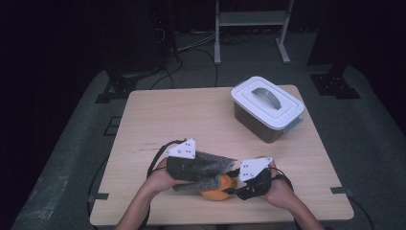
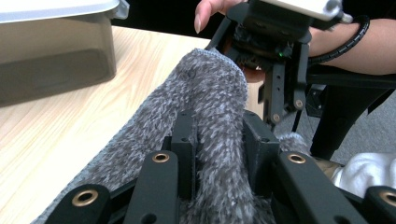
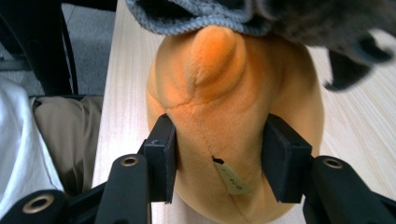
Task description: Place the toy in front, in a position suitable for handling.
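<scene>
An orange plush toy [image 1: 216, 192] lies near the table's front edge, between the two hands. My right gripper [image 1: 233, 185] reaches in from the right and is shut on it. In the right gripper view its pads [image 3: 161, 154] press into both sides of the orange plush toy [image 3: 224, 93], next to a small sewn-in tag. A fuzzy grey knitted cloth [image 1: 215, 164] is draped over the top of the toy. My left gripper [image 2: 219, 128] is shut on a fold of the grey cloth [image 2: 210, 88], and that cloth's ribbed edge [image 3: 196, 21] covers the toy's far end.
A dark plastic box [image 1: 261, 122] with a white lid and grey handle stands at the back right of the wooden table [image 1: 167, 120]. It shows large at the upper left as the box [image 2: 51, 51] in the left gripper view. The person's lap lies just past the table's front edge.
</scene>
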The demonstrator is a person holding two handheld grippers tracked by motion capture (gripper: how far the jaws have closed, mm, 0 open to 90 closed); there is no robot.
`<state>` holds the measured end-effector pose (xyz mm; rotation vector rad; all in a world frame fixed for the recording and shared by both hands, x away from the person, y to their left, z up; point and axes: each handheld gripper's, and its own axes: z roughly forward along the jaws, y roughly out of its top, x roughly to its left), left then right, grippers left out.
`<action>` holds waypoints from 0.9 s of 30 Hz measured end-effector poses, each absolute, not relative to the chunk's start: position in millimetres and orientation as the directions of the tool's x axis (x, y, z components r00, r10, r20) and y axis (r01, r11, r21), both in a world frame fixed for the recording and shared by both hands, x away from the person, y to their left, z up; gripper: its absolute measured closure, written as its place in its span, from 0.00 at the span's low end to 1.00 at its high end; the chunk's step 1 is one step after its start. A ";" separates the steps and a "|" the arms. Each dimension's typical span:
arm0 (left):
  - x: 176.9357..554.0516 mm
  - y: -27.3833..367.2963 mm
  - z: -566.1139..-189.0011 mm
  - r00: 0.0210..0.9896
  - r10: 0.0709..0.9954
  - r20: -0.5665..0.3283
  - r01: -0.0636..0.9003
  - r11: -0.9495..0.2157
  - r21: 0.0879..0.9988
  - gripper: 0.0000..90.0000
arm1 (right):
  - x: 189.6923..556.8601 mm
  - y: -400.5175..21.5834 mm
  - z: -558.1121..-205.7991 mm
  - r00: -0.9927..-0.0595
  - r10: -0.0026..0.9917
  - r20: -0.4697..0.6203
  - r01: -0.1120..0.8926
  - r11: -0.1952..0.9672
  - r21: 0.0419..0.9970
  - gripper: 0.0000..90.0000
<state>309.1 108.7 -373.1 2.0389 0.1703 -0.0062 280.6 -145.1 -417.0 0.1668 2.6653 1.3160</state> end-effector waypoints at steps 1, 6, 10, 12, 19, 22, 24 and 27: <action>310.1 111.1 -373.3 0.990 0.121 -0.077 0.124 -0.448 0.885 0.78 | 282.2 -146.5 -417.0 -0.979 0.178 -0.095 0.031 0.601 0.799 0.56; 315.9 125.5 -375.5 0.985 0.147 -0.094 0.149 -0.433 0.889 0.78 | 290.4 -155.6 -416.3 -0.975 0.214 -0.052 0.082 0.571 0.817 0.58; 318.7 133.3 -376.7 0.981 0.164 -0.099 0.163 -0.438 0.884 0.78 | 299.4 -168.4 -415.1 -0.967 0.253 0.014 0.152 0.537 0.830 0.59; 319.8 133.0 -378.9 0.982 0.159 -0.100 0.163 -0.454 0.876 0.78 | 303.0 -175.1 -413.6 -0.963 0.267 0.036 0.176 0.520 0.836 0.59; 323.7 130.9 -386.9 0.979 0.168 -0.118 0.185 -0.469 0.864 0.78 | 303.2 -176.4 -415.2 -0.958 0.282 0.044 0.192 0.523 0.830 0.41; 323.4 132.9 -387.5 0.978 0.170 -0.122 0.189 -0.467 0.864 0.78 | 302.9 -176.7 -416.8 -0.958 0.283 0.046 0.193 0.517 0.834 0.37; 323.4 132.6 -386.7 0.978 0.171 -0.119 0.187 -0.467 0.864 0.78 | 303.7 -178.0 -417.6 -0.957 0.283 0.058 0.201 0.510 0.837 0.39; 321.3 129.6 -383.5 0.980 0.167 -0.103 0.172 -0.476 0.862 0.78 | 302.5 -176.1 -416.8 -0.957 0.285 0.057 0.202 0.512 0.835 0.49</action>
